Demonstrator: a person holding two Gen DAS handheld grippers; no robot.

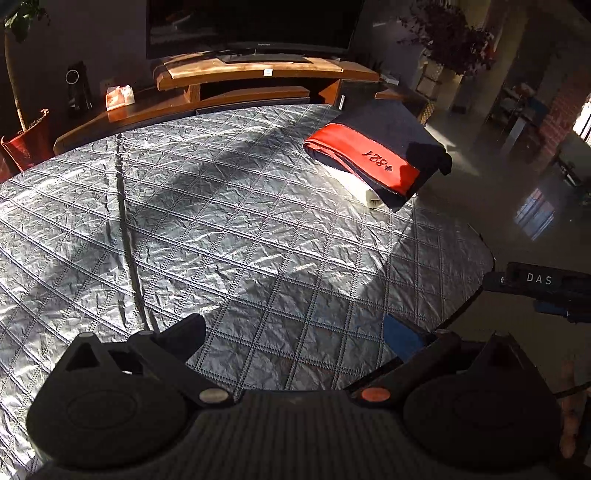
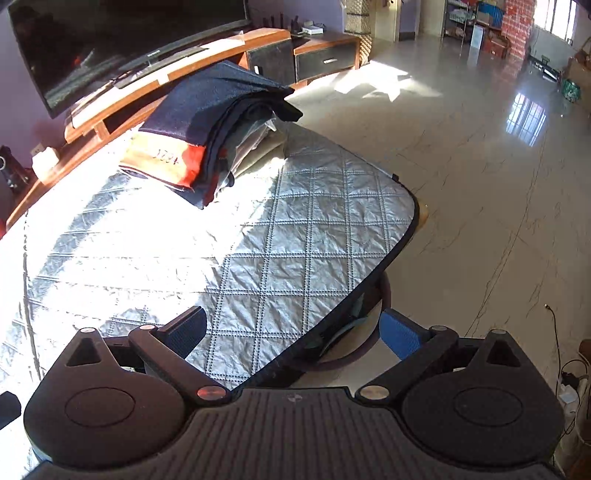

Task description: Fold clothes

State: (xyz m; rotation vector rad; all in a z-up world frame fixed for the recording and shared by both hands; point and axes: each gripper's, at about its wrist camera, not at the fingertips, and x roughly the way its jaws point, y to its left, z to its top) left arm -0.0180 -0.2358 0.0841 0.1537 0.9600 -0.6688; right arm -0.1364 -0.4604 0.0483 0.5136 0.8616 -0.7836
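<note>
A folded dark navy garment with a red band [image 1: 373,151] lies on top of a stack at the far right corner of the silver quilted table cover [image 1: 207,221]. The stack of folded clothes [image 2: 207,136] also shows in the right wrist view, on the cover [image 2: 295,240]. My left gripper [image 1: 295,336] is open and empty, low over the near part of the cover. My right gripper [image 2: 291,332] is open and empty, over the cover's near right edge. The right gripper's body [image 1: 543,284] shows at the right edge of the left wrist view.
A wooden TV stand [image 1: 258,81] with a large TV [image 1: 251,26] runs behind the table. A potted plant [image 1: 26,136] stands at the far left. A glossy tiled floor [image 2: 480,184] lies to the right. A round basket [image 2: 354,343] sits under the table edge.
</note>
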